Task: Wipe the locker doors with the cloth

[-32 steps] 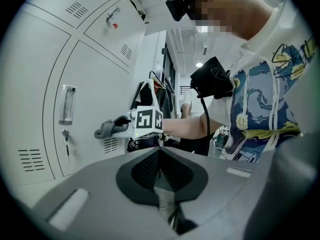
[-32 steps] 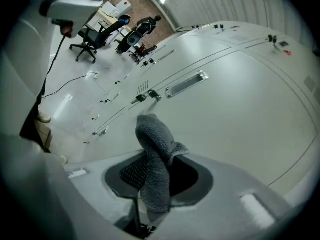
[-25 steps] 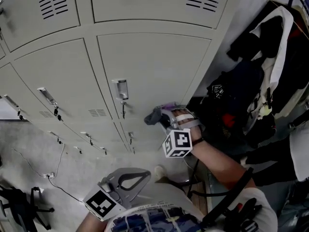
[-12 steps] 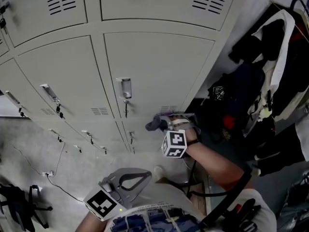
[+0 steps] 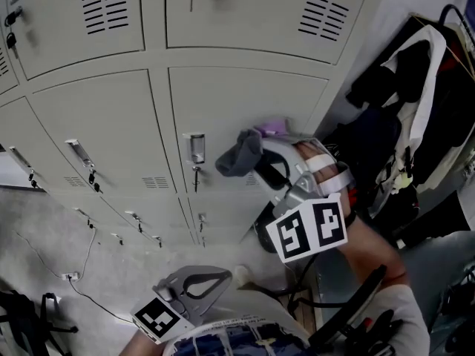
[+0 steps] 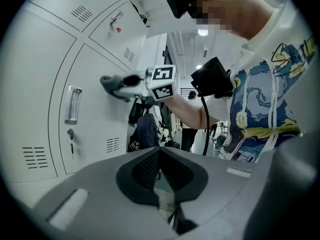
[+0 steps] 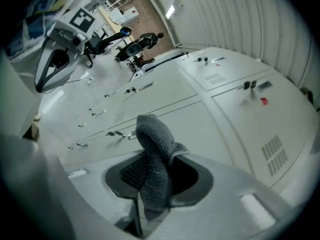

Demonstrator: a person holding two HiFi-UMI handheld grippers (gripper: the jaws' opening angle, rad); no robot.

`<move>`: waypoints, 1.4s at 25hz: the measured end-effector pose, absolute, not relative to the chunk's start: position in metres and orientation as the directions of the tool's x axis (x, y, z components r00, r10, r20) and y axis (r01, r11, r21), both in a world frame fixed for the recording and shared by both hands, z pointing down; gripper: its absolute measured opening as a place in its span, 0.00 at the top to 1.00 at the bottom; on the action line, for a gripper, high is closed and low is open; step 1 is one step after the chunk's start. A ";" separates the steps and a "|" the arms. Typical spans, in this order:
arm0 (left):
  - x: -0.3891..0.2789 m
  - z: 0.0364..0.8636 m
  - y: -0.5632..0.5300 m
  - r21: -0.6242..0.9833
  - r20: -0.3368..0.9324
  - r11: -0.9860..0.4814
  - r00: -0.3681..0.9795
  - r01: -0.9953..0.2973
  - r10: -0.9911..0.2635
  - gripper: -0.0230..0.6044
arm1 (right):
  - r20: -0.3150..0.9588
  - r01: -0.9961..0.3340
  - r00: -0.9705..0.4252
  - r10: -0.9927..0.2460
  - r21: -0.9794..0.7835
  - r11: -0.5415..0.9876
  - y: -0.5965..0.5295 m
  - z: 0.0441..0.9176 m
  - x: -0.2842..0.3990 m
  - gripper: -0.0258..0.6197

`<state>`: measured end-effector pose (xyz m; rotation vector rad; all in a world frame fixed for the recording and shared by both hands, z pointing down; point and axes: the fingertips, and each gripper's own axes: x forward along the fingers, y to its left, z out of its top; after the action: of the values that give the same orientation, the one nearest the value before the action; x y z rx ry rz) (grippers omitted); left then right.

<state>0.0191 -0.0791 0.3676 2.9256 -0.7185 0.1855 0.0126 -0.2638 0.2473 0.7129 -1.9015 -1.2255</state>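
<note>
The cloth (image 5: 239, 154) is before the locker doors (image 5: 237, 99).

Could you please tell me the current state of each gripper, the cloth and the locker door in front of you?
right gripper, shut on the cloth.
cloth, bunched, pinched between the right jaws, its top end sticking out free.
left gripper, shut, nothing between its jaws.
locker door, closed.
key, hanging in that door's lock.
</note>
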 end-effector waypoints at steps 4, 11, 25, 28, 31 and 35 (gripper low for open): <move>0.017 0.364 -0.078 0.081 0.135 -0.881 0.881 -0.466 -0.454 0.96 | 0.160 -0.098 -0.554 -0.817 0.962 0.254 -0.271 0.185 0.010 0.79; 0.008 0.363 -0.075 0.077 0.127 -0.873 0.874 -0.481 -0.470 0.96 | 0.109 -0.127 -0.491 -0.864 0.973 0.195 -0.301 0.159 0.015 0.78; 0.002 0.367 -0.074 0.082 0.136 -0.865 0.865 -0.496 -0.483 0.96 | 0.203 -0.054 -0.454 -0.868 0.966 0.254 -0.307 0.230 0.008 0.79; 0.003 0.368 -0.074 0.087 0.142 -0.864 0.865 -0.495 -0.481 0.96 | 0.244 -0.044 -0.457 -0.855 0.954 0.296 -0.307 0.254 0.006 0.79; 0.005 0.369 -0.074 0.086 0.143 -0.867 0.867 -0.491 -0.477 0.96 | 0.289 -0.037 -0.467 -0.836 0.938 0.345 -0.307 0.279 0.005 0.79; 0.005 0.370 -0.075 0.091 0.147 -0.866 0.867 -0.491 -0.476 0.96 | 0.342 -0.005 -0.468 -0.815 0.921 0.390 -0.308 0.317 0.003 0.79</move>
<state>0.0053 -0.0754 0.3702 2.9135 -0.7578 0.1811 0.0032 -0.3079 0.3168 0.7156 -1.7846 -1.1786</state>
